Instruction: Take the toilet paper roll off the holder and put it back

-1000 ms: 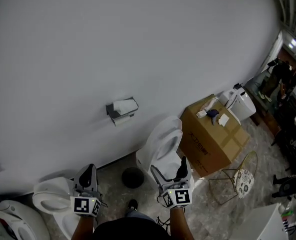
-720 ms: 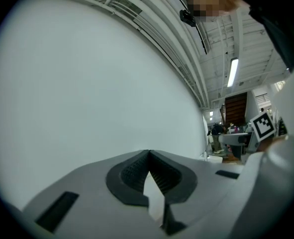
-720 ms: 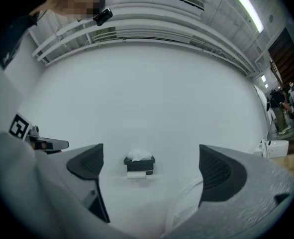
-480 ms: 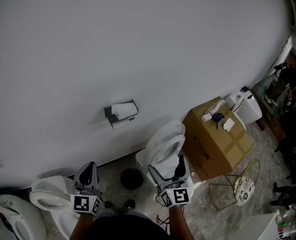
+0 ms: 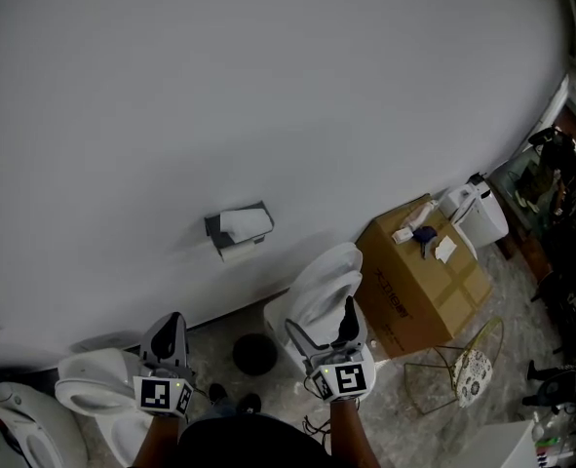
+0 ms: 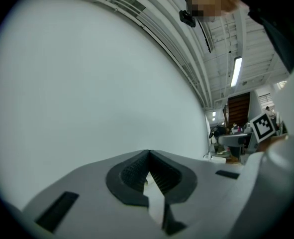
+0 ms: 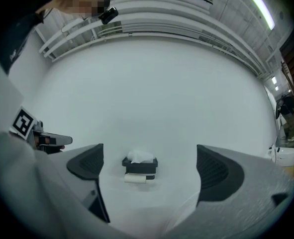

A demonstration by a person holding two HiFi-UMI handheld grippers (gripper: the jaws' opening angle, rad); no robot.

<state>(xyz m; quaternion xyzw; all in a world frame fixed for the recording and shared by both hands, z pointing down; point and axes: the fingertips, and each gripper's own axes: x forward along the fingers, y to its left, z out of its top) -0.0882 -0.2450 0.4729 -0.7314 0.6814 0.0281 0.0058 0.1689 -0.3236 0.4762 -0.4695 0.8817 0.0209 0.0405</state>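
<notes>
A dark holder (image 5: 237,228) is fixed to the white wall, with white tissue on its top tray and a toilet paper roll (image 5: 239,252) hanging under it. The right gripper view shows the same holder (image 7: 141,166) and roll (image 7: 135,179) straight ahead, far beyond the jaws. My right gripper (image 5: 328,322) is open and empty, held low over a toilet. The left gripper (image 5: 168,331) is shut with nothing between its pads, aimed at bare wall (image 6: 87,98).
A white toilet with raised seat (image 5: 317,286) stands under my right gripper, another toilet (image 5: 93,393) sits at lower left. A cardboard box (image 5: 419,276) with small items stands to the right, next to a wire stool (image 5: 468,364). A dark round object (image 5: 253,352) lies on the floor.
The view has drifted slightly, so the holder sits a little lower in the picture. Both grippers stay low and hold their states.
</notes>
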